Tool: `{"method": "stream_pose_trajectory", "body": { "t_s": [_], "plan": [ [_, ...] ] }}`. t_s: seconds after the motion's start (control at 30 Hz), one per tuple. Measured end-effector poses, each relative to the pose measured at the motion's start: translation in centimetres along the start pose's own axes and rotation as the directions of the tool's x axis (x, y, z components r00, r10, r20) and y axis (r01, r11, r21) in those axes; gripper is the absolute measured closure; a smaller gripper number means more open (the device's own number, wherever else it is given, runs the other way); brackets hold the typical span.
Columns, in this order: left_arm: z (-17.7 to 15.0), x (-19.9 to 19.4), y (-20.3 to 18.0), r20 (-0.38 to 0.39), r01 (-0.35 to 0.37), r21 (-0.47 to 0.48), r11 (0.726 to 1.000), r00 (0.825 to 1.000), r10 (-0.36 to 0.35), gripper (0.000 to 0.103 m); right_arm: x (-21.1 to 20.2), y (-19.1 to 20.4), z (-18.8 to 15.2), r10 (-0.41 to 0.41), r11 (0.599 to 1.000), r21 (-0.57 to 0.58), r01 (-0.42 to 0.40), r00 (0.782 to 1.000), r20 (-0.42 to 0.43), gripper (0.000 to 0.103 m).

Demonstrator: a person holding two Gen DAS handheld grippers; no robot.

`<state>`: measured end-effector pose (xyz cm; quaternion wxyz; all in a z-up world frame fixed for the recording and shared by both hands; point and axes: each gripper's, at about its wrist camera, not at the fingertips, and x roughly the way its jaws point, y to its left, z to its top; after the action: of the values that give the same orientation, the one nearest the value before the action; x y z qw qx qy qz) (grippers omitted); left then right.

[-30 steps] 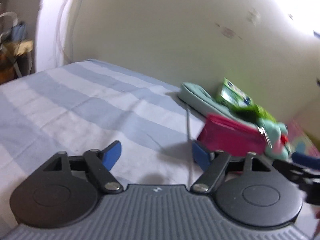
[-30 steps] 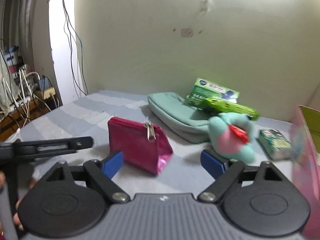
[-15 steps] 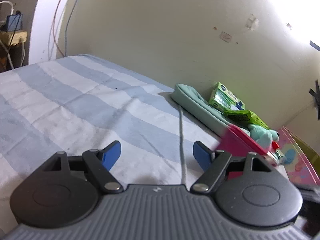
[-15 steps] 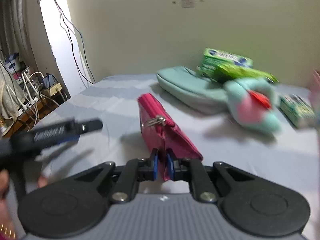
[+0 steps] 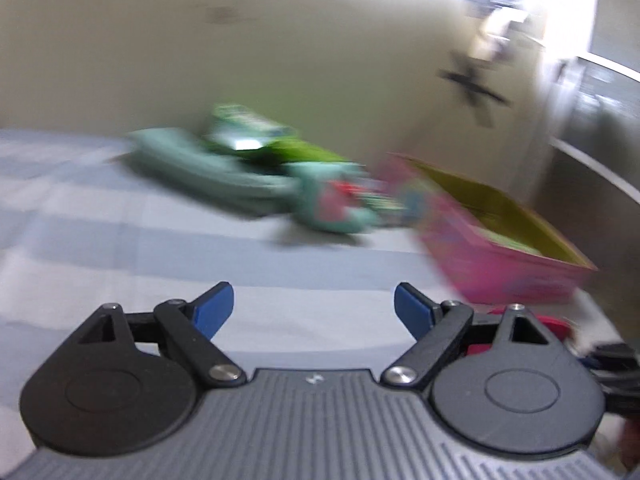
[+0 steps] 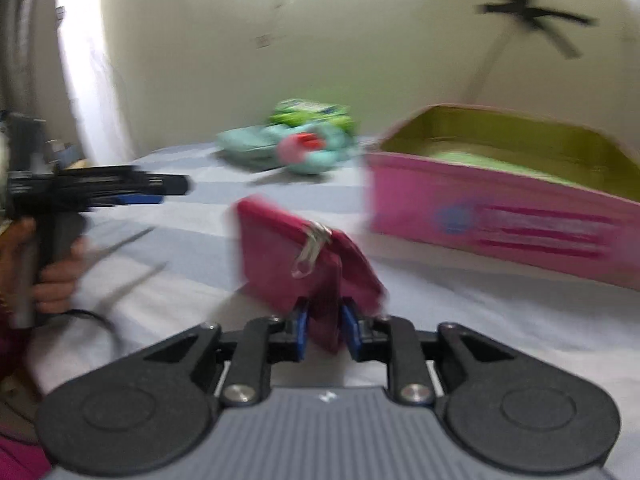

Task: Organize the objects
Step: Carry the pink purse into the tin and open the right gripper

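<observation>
While clamped between the blue pads of the right gripper (image 6: 324, 330), magenta zip pouch (image 6: 304, 256) held up off the striped bed sheet (image 6: 192, 160), metal zipper pull dangling at its top edge, just beside the near wall of the pink cardboard box (image 6: 500, 220). Box open-topped with a yellow-green inside, sitting toward the right edge of the bed. Left gripper (image 5: 314, 312) with fingers spread wide apart, nothing between them, over bare sheet near the front edge; seen side-on in the right wrist view, gripped in a hand (image 6: 52, 264). Farther back, by the wall: teal pencil case (image 5: 192, 164), green packet (image 5: 244, 128) lying on it, teal plush toy (image 5: 332, 204) touching the case's right end. Both views heavily motion-blurred; labels unreadable.
</observation>
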<state>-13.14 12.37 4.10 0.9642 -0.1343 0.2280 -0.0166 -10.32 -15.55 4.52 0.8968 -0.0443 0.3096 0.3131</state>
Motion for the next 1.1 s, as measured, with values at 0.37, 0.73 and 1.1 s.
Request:
{"method": "stream_pose_trajectory", "body": {
  "t_s": [0.37,0.73,1.1],
  "plan": [
    [-2.0,-0.2,-10.9,-0.010,0.171,0.280,0.945,0.984,-0.175,0.014,-2.8,-3.9,-1.5,-0.028,0.998,0.067,0.020,0.992,0.124,0.064],
    [-4.6,1.7,-12.4,-0.145,0.160,0.350,0.923,0.983,-0.116,0.041,0.3,-3.5,-0.8,0.125,0.992,-0.001,-0.125,0.986,0.114,0.062],
    [3.8,3.6,-17.1,0.010,0.172,0.401,0.900,0.981,-0.192,0.056,-2.8,-5.1,3.8,0.037,0.999,-0.024,-0.031,0.943,0.330,0.076]
  ]
}}
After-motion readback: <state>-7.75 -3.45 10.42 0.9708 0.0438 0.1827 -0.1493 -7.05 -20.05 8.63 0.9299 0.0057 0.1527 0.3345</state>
